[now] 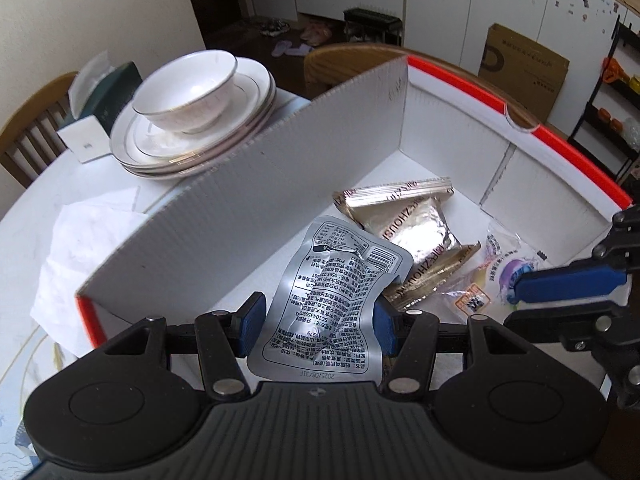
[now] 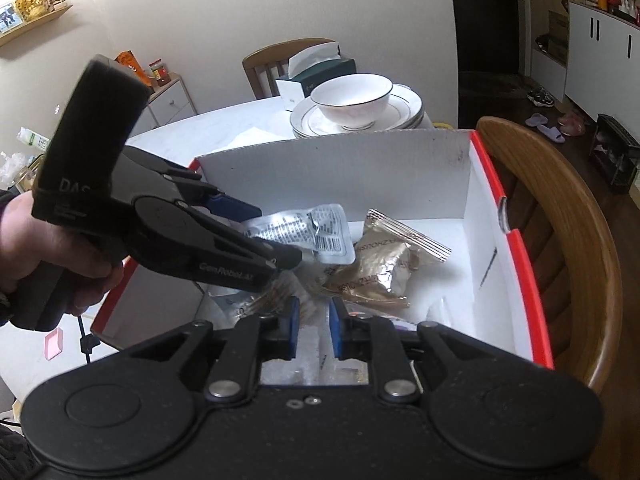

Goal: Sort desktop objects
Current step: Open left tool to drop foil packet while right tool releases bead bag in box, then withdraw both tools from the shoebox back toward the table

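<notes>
Your left gripper (image 1: pixel 316 320) holds the silver pouch (image 1: pixel 332 300) across its middle, one blue pad on each side edge, with most of the pouch standing out beyond the fingertips over the open box (image 1: pixel 248 208). The pouch looks light, thin and slick; the foil is already crumpled where the pads pinch it, so grip across the flat body, not the sealed rim. Gold packets (image 1: pixel 412 224) lie on the box floor just past the fingertips. Your right gripper (image 2: pixel 313 322) stands narrowly parted, a clear wrapper (image 2: pixel 308 344) below its fingers, nothing pinched.
</notes>
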A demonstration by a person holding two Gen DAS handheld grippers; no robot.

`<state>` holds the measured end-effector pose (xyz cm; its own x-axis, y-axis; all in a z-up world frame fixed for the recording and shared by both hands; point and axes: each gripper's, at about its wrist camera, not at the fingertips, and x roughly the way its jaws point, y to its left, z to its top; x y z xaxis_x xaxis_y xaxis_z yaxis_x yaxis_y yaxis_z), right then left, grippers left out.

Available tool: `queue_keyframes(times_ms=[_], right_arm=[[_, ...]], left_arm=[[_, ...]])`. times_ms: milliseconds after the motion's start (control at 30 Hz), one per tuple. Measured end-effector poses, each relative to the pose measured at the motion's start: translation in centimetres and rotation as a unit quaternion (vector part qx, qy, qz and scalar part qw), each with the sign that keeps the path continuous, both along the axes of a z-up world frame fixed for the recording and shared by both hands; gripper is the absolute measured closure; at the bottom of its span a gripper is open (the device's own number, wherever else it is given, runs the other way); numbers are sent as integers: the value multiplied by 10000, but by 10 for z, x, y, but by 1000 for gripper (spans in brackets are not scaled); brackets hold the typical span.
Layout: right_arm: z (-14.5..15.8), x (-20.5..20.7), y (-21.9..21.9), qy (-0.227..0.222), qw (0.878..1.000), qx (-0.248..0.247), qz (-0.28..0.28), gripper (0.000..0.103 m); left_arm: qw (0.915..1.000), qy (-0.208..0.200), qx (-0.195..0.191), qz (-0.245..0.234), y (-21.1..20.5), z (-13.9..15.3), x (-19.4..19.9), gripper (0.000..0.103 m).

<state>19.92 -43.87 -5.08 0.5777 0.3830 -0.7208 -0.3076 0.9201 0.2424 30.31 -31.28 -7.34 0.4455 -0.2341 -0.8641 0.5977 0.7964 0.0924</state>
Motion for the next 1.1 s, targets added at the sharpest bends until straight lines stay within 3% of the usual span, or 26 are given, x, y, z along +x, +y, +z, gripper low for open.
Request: queue_keyframes(times_ms=[367,533,800,1100], right_arm=[[1,4,-6,-12,10000,-34,-42,82],[3,7,-7,-45,10000,-34,-46,80],[10,7,-7,-138,9999,24,-23,74],[18,5,5,-213,9996,64,157,73]], left_arm=[[9997,232,22,-43,-1,-9,1,44],[9997,225,-86,4,5,-4,-1,34],[9982,101,-571,122,25,20,-18,34],[9935,-355,-1038,313,54,55,-50,34]])
